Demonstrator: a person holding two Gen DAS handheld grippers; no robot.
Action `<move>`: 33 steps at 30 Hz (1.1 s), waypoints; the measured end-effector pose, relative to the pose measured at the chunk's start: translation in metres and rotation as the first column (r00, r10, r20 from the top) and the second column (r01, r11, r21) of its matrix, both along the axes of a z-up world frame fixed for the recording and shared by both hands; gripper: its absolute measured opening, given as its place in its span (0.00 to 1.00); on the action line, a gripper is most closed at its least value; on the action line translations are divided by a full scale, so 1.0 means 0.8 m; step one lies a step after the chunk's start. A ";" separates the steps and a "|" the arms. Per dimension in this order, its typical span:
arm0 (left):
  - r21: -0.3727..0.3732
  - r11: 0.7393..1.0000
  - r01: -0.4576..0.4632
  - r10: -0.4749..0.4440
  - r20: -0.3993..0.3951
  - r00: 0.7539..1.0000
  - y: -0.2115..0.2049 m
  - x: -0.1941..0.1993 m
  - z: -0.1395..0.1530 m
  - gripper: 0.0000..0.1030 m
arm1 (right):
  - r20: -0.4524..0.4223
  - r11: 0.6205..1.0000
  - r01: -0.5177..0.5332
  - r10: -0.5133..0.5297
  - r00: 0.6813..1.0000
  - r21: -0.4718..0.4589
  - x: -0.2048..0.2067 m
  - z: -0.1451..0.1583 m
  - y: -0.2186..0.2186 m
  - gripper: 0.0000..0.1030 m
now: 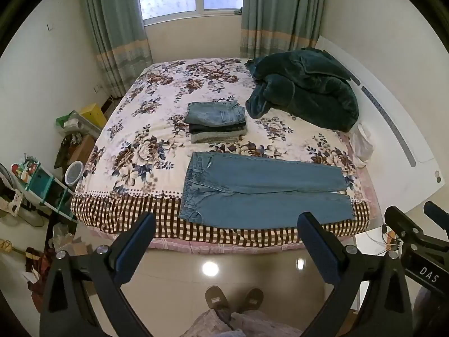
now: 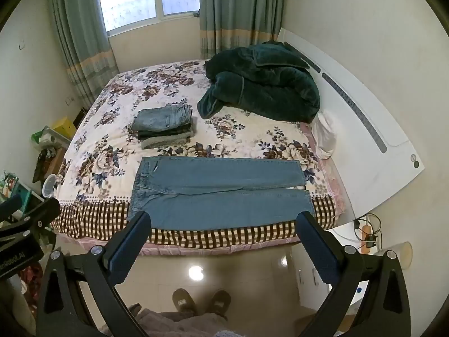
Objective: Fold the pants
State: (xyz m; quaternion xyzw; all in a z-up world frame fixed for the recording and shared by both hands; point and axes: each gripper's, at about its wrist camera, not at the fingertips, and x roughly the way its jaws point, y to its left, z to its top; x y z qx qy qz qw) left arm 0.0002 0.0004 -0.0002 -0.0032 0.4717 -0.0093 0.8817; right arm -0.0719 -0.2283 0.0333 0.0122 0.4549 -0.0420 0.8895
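Note:
A pair of blue jeans [image 1: 261, 191] lies flat near the front edge of the bed, waistband to the left, legs running right; it also shows in the right wrist view [image 2: 219, 193]. My left gripper [image 1: 227, 224] is open and empty, held above the floor in front of the bed, short of the jeans. My right gripper [image 2: 224, 224] is open and empty, also in front of the bed edge, its tips over the jeans' near edge in view. The right gripper's body shows at the right of the left wrist view [image 1: 415, 236].
A stack of folded pants [image 1: 217, 120] sits mid-bed behind the jeans. A dark green blanket [image 1: 306, 90] is heaped at the back right by the white headboard [image 1: 398, 129]. Clutter and a teal shelf [image 1: 42, 185] stand left of the bed. My slippered feet [image 1: 233, 300] are on the tile floor.

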 end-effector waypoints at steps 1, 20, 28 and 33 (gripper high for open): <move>0.003 1.000 0.001 -0.001 0.000 1.000 0.000 0.000 0.000 1.00 | 0.000 1.000 -0.001 0.001 1.000 -0.001 -0.001 0.000 -0.001 1.00; 0.004 1.000 -0.002 0.002 0.033 0.999 0.003 0.003 0.018 1.00 | 0.013 0.999 -0.051 0.051 0.999 -0.013 -0.028 0.040 0.010 1.00; 0.003 1.000 -0.018 0.018 0.053 0.998 0.000 -0.005 0.034 1.00 | 0.012 0.998 -0.068 0.068 0.998 -0.011 -0.024 0.036 0.000 1.00; 0.006 1.000 -0.025 0.024 0.062 0.998 -0.001 -0.005 0.042 1.00 | 0.015 0.997 -0.073 0.073 0.997 -0.011 -0.024 0.039 0.002 1.00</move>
